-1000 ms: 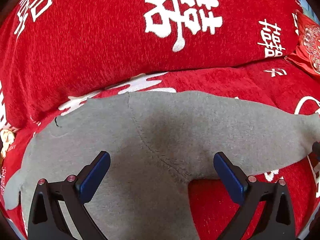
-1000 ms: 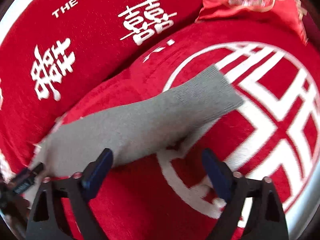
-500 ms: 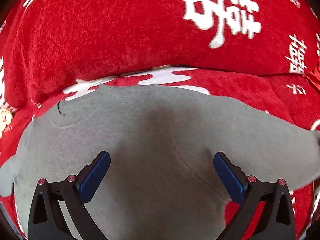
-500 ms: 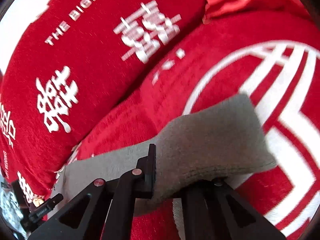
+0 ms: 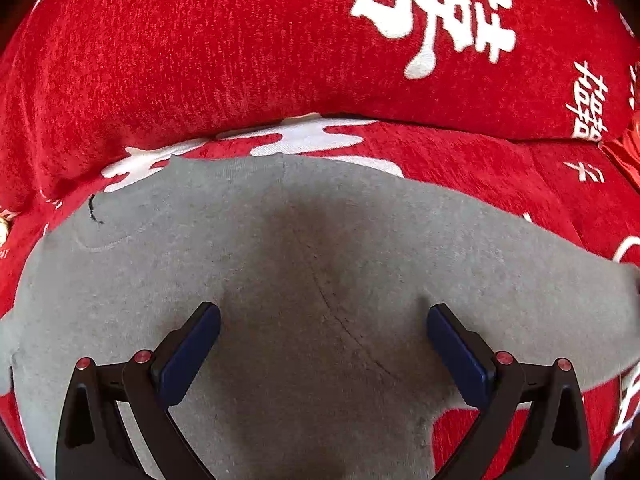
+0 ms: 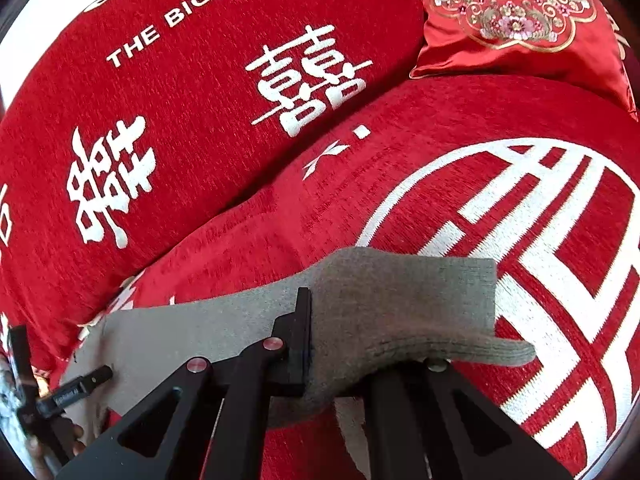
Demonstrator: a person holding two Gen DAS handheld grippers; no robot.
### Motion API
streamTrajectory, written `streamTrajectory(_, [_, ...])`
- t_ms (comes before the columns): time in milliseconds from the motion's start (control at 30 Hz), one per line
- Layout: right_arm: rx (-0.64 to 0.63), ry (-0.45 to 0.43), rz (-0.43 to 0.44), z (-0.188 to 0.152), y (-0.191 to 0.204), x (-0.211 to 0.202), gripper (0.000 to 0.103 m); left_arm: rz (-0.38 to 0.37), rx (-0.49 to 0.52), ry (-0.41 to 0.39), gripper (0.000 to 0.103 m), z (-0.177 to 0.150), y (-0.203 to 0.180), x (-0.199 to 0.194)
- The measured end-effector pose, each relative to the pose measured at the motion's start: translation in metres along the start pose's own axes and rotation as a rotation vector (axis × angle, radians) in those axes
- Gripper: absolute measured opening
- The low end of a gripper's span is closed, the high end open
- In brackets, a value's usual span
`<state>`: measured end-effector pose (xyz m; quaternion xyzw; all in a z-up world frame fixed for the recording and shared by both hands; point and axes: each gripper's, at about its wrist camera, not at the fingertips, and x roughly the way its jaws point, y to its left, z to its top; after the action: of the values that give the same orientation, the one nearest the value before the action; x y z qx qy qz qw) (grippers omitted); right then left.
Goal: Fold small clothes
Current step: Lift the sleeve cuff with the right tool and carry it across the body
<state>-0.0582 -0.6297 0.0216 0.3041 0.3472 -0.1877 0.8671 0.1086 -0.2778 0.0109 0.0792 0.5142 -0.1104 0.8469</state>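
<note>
Across the near part of a red sofa seat (image 5: pixel 460 168) with white woven characters, a small grey knitted garment (image 5: pixel 320 272) is spread flat, its body filling the near half of the left wrist view and one long sleeve or leg — which it is cannot be told — running off to the right. Behind it, at the far side, a red back cushion (image 5: pixel 240 48) is propped, and in the right wrist view a satin embroidered pillow (image 6: pixel 508 12) is seen in the far right corner. The left gripper (image 5: pixel 324 336) is held spread wide above the middle of the garment, blue pads apart and nothing pinched between them. The right gripper (image 6: pixel 360 344) is clamped tight on the ribbed cuff (image 6: pixel 420 304) at the garment's right end, and the cuff is draped over the fingers, lifted a little off the seat. The cloth is judged to be light, soft and limp: no shape will be kept when it is raised, and whatever is not held will sag and trail. Slipping is thought unlikely on so fuzzy a knit, and breakage is no concern, though the plush seat may drag at it. Good holds are judged to be the doubled ribbed edges and seams — the cuff already taken, and a hem or shoulder seam for the free gripper — rather than a single layer mid-panel. No containers are visible in either view, so nothing can be said of contents.
</note>
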Motion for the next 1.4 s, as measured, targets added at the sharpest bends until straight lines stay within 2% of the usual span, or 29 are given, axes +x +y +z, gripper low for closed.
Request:
streamTrajectory(133, [0.052,0.033,-0.035,0.007,-0.016,0.021,0.011,-0.009,0.022,0.008,0.103,-0.006,-0.004,-0.001])
streamTrajectory(333, [0.234,0.04,-0.001,0.004,-0.054,0.028,0.01,-0.019,0.026,0.003,0.103,-0.008,-0.003,0.0])
streamTrajectory(367, [0.227,0.031,-0.001,0.003,-0.055,0.026,0.005,-0.023,0.022,0.004,0.103,-0.008,-0.003,0.001])
streamTrajectory(433, [0.168,0.015,-0.027,0.002,-0.047,0.02,0.005,-0.03,0.017,0.002,0.103,-0.008,-0.001,0.001])
streamTrajectory(600, [-0.025,-0.086,-0.119,0.009,0.004,-0.019,0.005,-0.033,0.019,-0.003,0.103,-0.01,0.0,-0.002])
streamTrajectory(833, [-0.175,-0.195,-0.021,0.019,0.09,-0.083,0.005,-0.071,0.008,-0.014,0.103,-0.016,0.019,-0.018])
streamTrajectory(1000, [-0.276,-0.239,0.025,0.018,0.154,-0.114,0.005,-0.081,-0.05,-0.054,0.103,-0.024,0.066,-0.043])
streamTrajectory(1133, [-0.345,-0.239,0.043,0.006,0.202,-0.122,0.005,-0.067,-0.097,-0.055,0.103,-0.032,0.107,-0.054])
streamTrajectory(1400, [-0.529,-0.218,0.059,-0.053,0.318,-0.111,0.005,-0.054,-0.197,-0.039,0.103,-0.06,0.194,-0.065])
